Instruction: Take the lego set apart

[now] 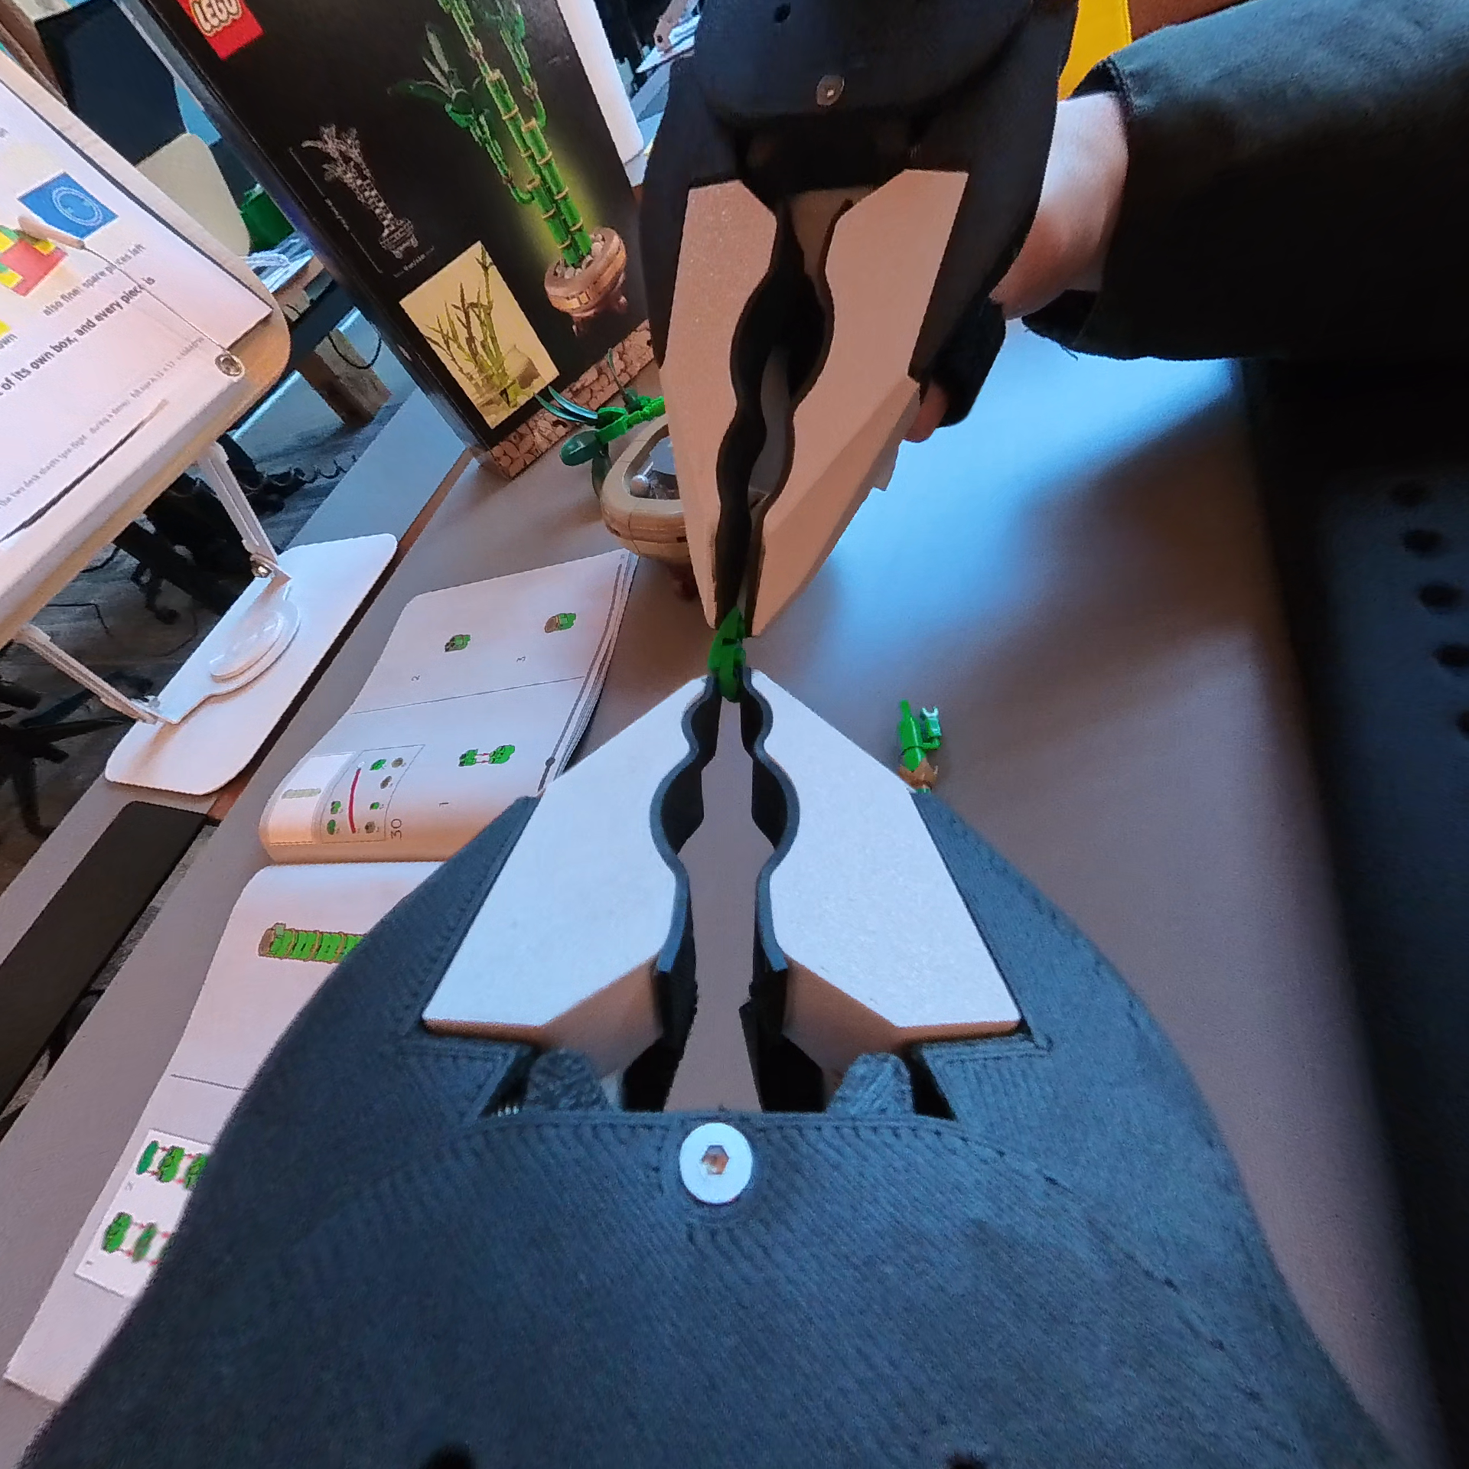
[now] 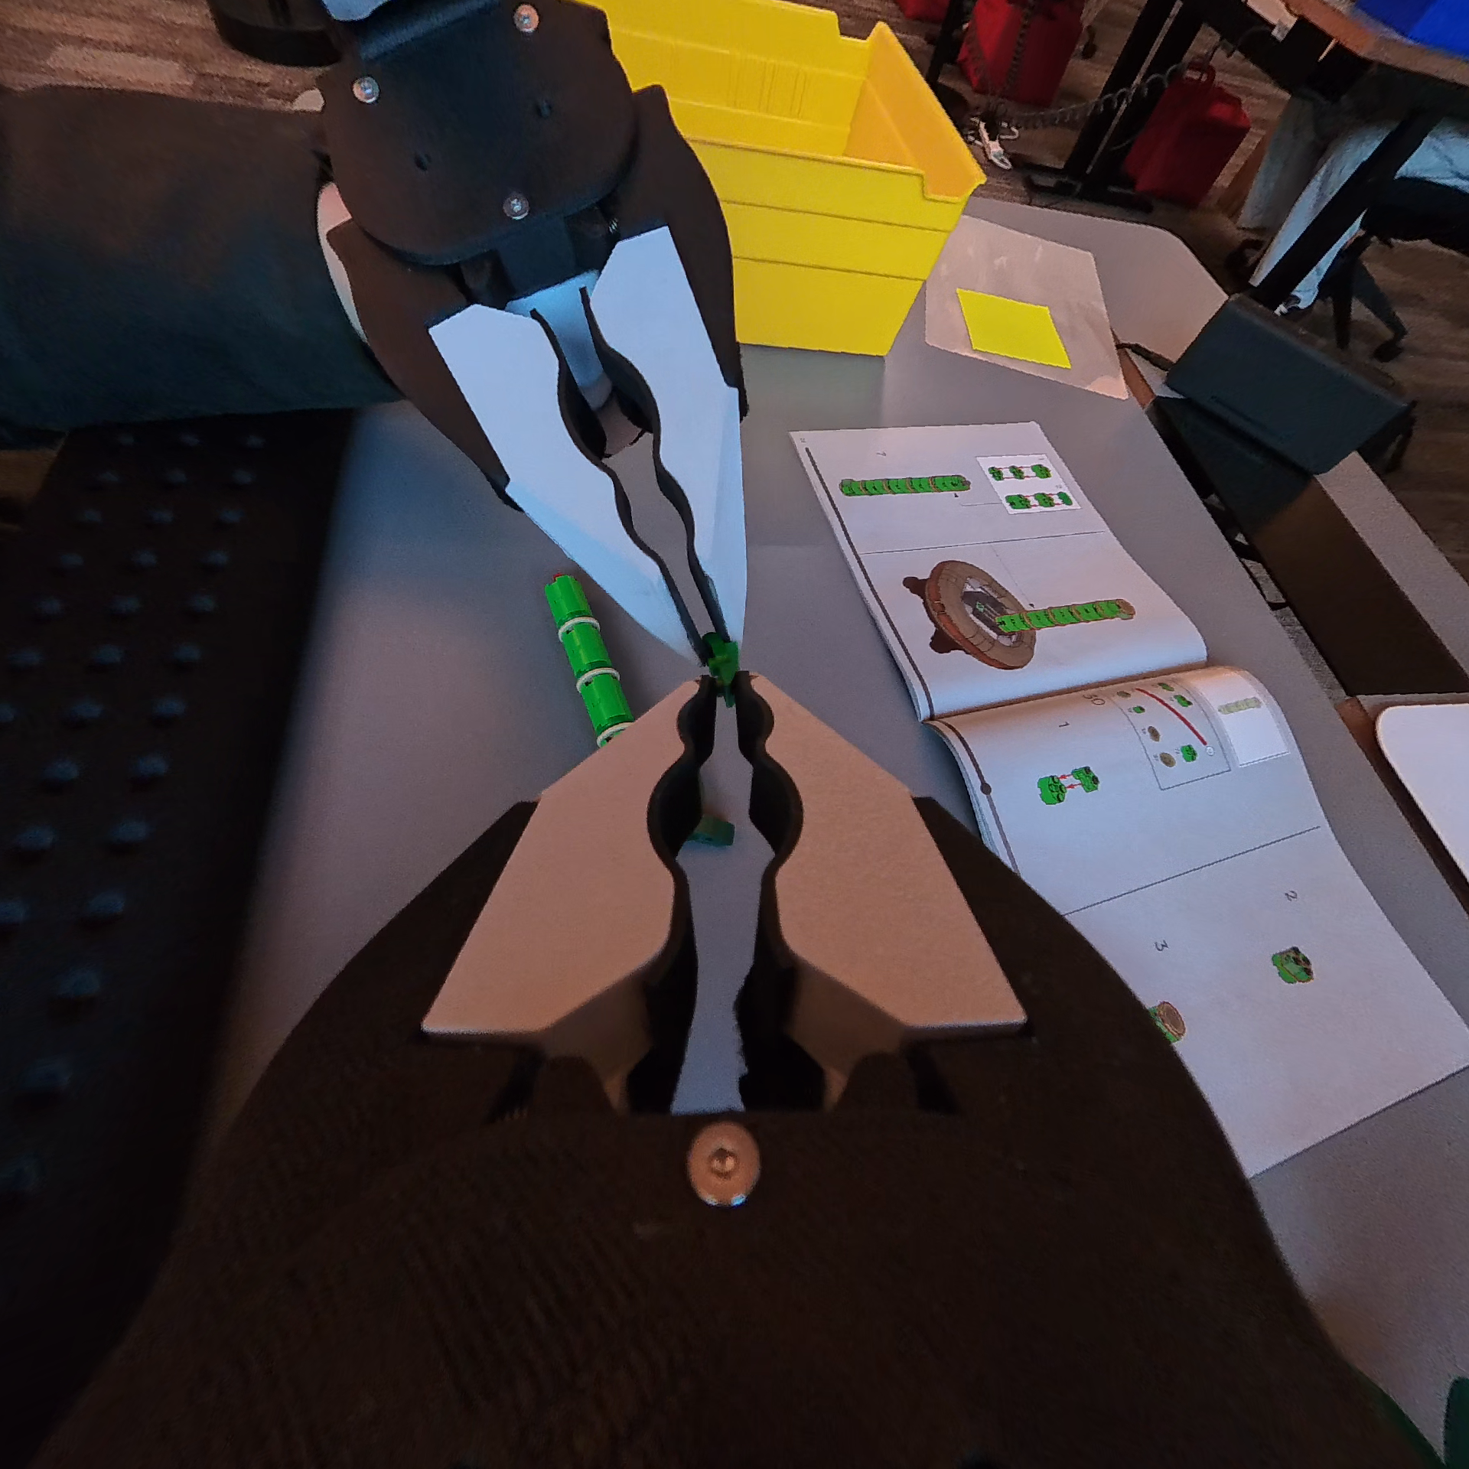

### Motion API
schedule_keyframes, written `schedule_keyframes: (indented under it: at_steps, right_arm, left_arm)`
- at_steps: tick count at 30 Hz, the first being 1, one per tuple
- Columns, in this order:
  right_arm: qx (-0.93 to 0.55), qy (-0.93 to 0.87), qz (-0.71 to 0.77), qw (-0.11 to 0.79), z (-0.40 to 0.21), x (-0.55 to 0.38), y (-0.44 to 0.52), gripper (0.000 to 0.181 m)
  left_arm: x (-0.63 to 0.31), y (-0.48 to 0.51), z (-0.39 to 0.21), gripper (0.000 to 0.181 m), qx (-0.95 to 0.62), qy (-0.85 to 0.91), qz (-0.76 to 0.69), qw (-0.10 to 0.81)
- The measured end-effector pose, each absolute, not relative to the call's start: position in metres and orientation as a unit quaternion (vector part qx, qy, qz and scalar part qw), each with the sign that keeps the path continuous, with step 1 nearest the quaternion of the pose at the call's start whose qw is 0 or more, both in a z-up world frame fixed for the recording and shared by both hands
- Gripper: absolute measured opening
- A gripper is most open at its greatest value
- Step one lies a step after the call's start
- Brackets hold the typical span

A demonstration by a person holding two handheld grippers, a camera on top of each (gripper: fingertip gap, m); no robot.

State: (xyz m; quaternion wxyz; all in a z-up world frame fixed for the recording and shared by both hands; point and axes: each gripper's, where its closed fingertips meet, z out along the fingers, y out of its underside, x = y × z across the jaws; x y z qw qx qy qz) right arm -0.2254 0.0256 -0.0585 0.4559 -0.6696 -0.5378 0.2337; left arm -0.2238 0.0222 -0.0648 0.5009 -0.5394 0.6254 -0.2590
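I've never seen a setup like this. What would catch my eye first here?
Two handheld grippers meet tip to tip above the grey table, the left gripper and the right gripper both pinching one small green lego piece in nearly shut jaws. An open instruction booklet lies beside them, a bright yellow bin stands farther back, and a green bamboo stalk segment rests on the table.

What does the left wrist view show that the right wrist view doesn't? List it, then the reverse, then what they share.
Only the left wrist view: the tall dark cardboard set box, the round tan brick-built pot and a white stand holding printed sheets.

Only the right wrist view: the yellow plastic bin, a green segmented brick stalk lying on the table and a yellow square sheet.

Both: the open instruction booklet, and both tongs, left and right, shut on one small green brick piece.
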Motion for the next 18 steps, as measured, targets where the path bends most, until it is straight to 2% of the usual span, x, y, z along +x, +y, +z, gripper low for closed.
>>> schedule_keyframes:
  at_steps: [12,18]
  right_arm:
    - [-0.682,-0.532,0.220,0.451,-0.063,-0.226,0.029,0.003]
    - [-0.710,-0.512,0.248,0.416,-0.074,-0.230,0.030,0.002]
  left_arm:
    - [-0.223,0.025,-0.072,0.003,-0.530,0.645,-0.204,0.511]
    - [-0.228,0.027,-0.084,0.003,-0.480,0.702,-0.101,0.517]
